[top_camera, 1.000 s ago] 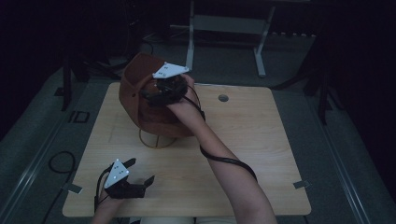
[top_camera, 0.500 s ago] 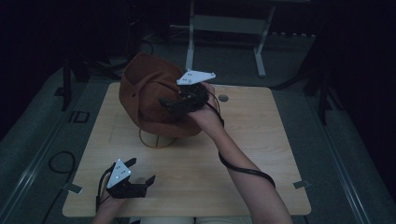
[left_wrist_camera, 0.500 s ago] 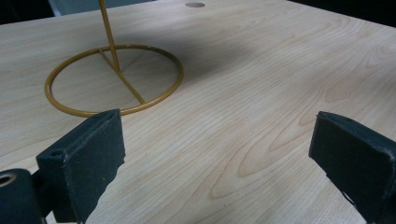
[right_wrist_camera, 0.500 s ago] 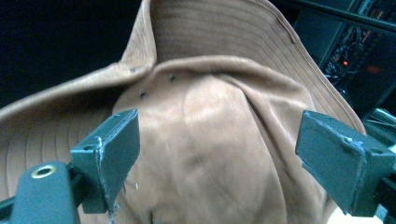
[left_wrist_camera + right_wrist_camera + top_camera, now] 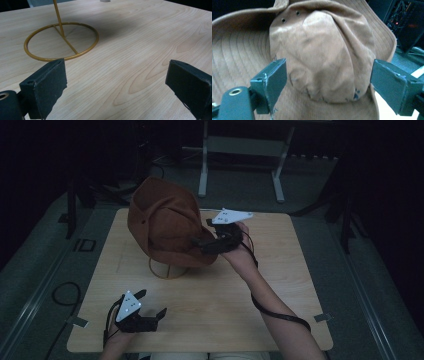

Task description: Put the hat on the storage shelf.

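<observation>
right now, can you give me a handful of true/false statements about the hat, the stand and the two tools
1. The brown hat sits on a gold wire stand. True.
2. The right tool is clamped shut on the hat's brim. False: its jaws stand wide open, with the crown in front of the gap between them in the right gripper view.
3. The left tool is open near the table's front edge, apart from the stand. True.
4. The stand's base is a solid square plate. False: it is a round wire ring with a crossbar.
5. The left tool is holding the hat. False: nothing is between its jaws.
</observation>
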